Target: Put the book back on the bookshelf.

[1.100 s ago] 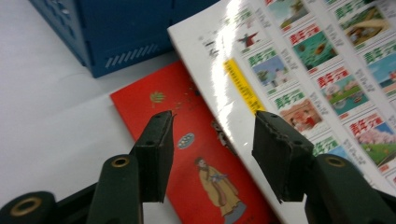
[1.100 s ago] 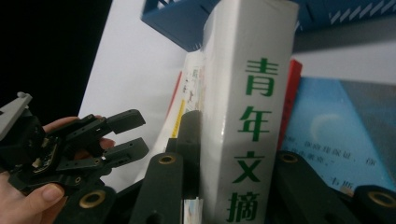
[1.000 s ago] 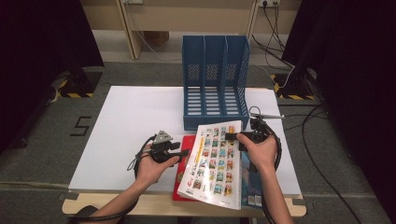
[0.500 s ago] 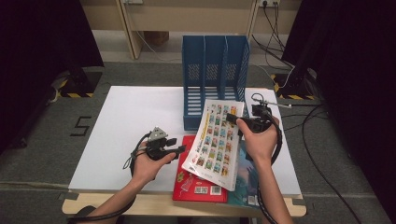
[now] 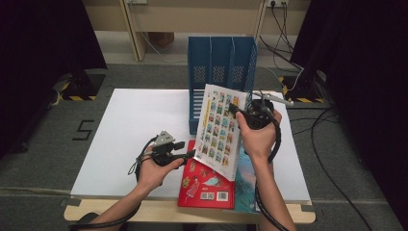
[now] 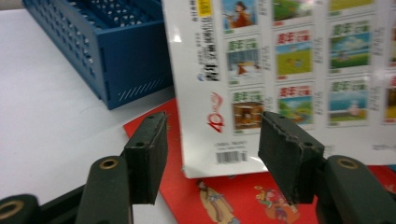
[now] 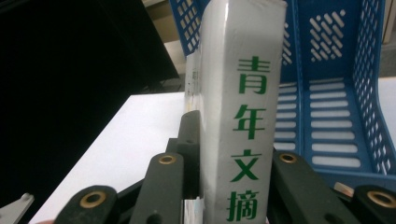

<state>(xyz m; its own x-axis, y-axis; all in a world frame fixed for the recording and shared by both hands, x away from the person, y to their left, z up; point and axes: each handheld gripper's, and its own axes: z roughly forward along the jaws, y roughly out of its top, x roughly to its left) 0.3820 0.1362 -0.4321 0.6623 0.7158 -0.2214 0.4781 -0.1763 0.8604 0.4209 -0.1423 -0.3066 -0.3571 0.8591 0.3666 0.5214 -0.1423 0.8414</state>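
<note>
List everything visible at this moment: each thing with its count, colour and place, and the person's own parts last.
Thick white book with a grid of small colour pictures on its cover: one, raised and tilted above the table's near right, clamped at its spine.
Red picture book: one, flat at the near edge, under the white book.
Teal book: one, flat, right of the red one.
Blue perforated plastic file rack: one, three slots, far middle of the table.
White table: one.
Left gripper: black, jaws open, just opening, nothing between the pads, near the white book's lower corner.
Right gripper: black, shut on the white book's spine.
</note>
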